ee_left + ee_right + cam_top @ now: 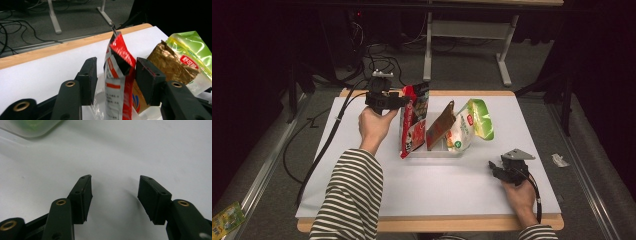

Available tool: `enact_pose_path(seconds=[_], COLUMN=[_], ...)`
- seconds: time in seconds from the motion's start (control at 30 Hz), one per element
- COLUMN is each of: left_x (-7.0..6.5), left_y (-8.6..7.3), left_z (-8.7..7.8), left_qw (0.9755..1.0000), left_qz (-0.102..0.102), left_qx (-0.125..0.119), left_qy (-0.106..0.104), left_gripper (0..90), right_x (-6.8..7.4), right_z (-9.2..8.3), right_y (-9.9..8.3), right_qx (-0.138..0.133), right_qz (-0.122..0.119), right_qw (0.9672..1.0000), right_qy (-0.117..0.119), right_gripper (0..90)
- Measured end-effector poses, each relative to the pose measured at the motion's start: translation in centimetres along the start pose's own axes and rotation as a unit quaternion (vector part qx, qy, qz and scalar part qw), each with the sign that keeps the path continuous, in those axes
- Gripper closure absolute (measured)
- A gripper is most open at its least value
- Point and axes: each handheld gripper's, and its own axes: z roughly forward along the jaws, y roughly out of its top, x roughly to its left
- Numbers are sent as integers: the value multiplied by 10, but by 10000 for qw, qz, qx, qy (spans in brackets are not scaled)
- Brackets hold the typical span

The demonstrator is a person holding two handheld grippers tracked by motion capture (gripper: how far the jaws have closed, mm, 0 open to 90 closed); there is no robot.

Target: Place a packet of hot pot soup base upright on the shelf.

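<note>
the left tongs stand open around the top of the red and white snack bag, which stands upright in the clear tray mid-bench beside a brown bag, while the right tongs rest open on the white bench.

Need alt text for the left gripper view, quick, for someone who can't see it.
The left gripper has its black jaws open on either side of an upright red and white snack bag, the pads not pressing it. Behind stand a brown foil bag and a green bag, on the white table.
</note>
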Motion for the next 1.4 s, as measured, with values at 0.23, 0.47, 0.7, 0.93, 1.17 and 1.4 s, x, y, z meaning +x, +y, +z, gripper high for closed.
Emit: enact_pose_path(seconds=[0.23,0.47,0.7,0.93,1.17,1.4], left_x=[-2,-8,-18,-23,-26,-27], left_y=[15,24,29,27,15,-26], left_z=[13,28,28,26,13,10], left_qw=[9999,9991,9965,9975,9954,9896], left_qz=[-16,173,457,506,637,808], left_qx=[137,398,677,391,-626,-1162], left_qy=[-5,-10,158,295,356,246], left_gripper=[540,661,874,900,900,900], right_x=[0,0,1,0,0,1], right_z=[0,0,0,0,-1,0], right_y=[0,0,0,0,0,0], right_qx=[13,10,6,3,10,-16], right_qz=[-9,18,-21,1,-44,-28], right_qw=[10000,10000,10000,10000,10000,10000], right_qy=[0,2,4,6,1,-15], right_gripper=[453,453,453,453,453,453])
